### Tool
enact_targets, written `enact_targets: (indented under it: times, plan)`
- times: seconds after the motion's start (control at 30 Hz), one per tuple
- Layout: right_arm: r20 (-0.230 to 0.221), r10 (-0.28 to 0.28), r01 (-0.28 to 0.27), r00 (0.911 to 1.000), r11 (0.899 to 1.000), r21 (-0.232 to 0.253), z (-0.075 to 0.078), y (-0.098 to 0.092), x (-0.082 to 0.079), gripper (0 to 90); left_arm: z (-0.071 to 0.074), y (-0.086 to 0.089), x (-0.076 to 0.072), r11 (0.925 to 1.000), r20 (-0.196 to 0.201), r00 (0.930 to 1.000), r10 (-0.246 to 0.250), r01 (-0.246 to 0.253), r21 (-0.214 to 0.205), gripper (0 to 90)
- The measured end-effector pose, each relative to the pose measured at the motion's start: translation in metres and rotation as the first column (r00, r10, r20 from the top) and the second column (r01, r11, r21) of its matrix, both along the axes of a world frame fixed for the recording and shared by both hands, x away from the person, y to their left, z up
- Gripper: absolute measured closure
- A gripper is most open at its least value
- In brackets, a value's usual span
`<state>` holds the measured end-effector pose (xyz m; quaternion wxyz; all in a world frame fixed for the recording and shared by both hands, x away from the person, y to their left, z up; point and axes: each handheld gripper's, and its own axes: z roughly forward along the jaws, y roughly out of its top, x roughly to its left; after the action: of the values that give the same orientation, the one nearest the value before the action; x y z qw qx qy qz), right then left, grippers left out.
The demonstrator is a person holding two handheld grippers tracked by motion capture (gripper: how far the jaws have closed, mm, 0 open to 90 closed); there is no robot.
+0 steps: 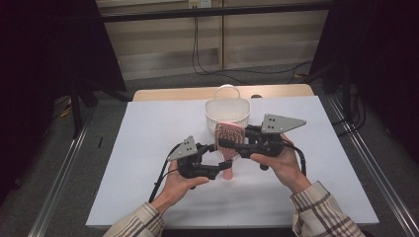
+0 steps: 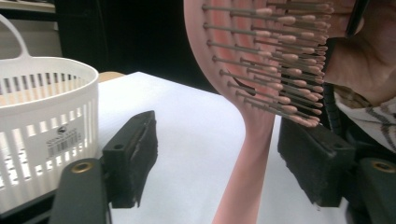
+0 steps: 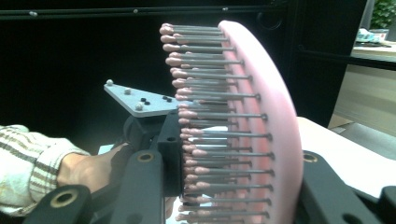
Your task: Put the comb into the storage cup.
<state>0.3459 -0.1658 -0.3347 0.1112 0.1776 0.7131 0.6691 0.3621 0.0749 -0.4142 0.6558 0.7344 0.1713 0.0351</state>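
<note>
At the left, near the middle of the front half of the white table, the person's left hand holds the left gripper, and its 2 black jaws stand apart: in the left gripper view the pink handle of the hairbrush runs down between the 2 pads without either one pressing on it, the right pad just beside it, the left pad farther off. No grip there, then; the claw is loose around the handle. The hairbrush itself hangs above the table's centre with its handle pointing down toward the front edge and its bristled head higher up. To the right of it, the right gripper reaches in from the right hand and is clamped on the head of the brush: in the right gripper view the pink back lies against the right jaw and the bristle tips meet the left jaw, so this claw carries it. Just behind the brush, toward the back edge, stands a white slotted basket with a hoop handle, upright on the table.
</note>
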Motion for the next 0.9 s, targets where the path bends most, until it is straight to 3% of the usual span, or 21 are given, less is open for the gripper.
enact_targets:
  times: [0.13, 0.3, 0.5, 0.6, 0.8, 0.9]
  plan:
    - [0.011, -0.024, 0.024, 0.9996, 1.0, 0.012, 0.0, 0.0, -0.001, 62.1, 0.001, 0.0, -0.004, 0.9989, -0.001, 0.999, 0.045, -0.045, 0.011, 13.1]
    - [0.017, -0.036, 0.036, 0.9992, 0.999, 0.011, 0.001, 0.0, -0.002, 62.1, 0.002, 0.001, -0.007, 0.9964, 0.011, 0.9967, 0.081, -0.081, 0.023, 5.1]
    - [0.007, -0.054, 0.054, 0.9985, 0.999, 0.008, 0.0, -0.002, -0.003, 62.1, 0.003, 0.004, -0.009, 0.9938, 0.012, 0.9942, 0.106, -0.107, 0.031, 1.8]
    - [0.013, -0.061, 0.061, 0.9981, 0.998, 0.006, 0.001, -0.002, -0.004, 62.1, 0.002, 0.008, -0.013, 0.9894, 0.043, 0.9896, 0.137, -0.139, 0.041, 1.6]
    - [0.006, -0.091, 0.091, 0.9959, 0.996, 0.011, 0.0, -0.006, -0.003, 62.1, 0.002, 0.017, -0.015, 0.9839, 0.049, 0.984, 0.172, -0.174, 0.041, 1.6]
    - [0.007, -0.1, 0.1, 0.995, 0.995, 0.011, -0.001, -0.007, -0.003, 62.1, 0.002, 0.022, -0.017, 0.9824, 0.046, 0.9817, 0.185, -0.186, 0.022, 1.6]
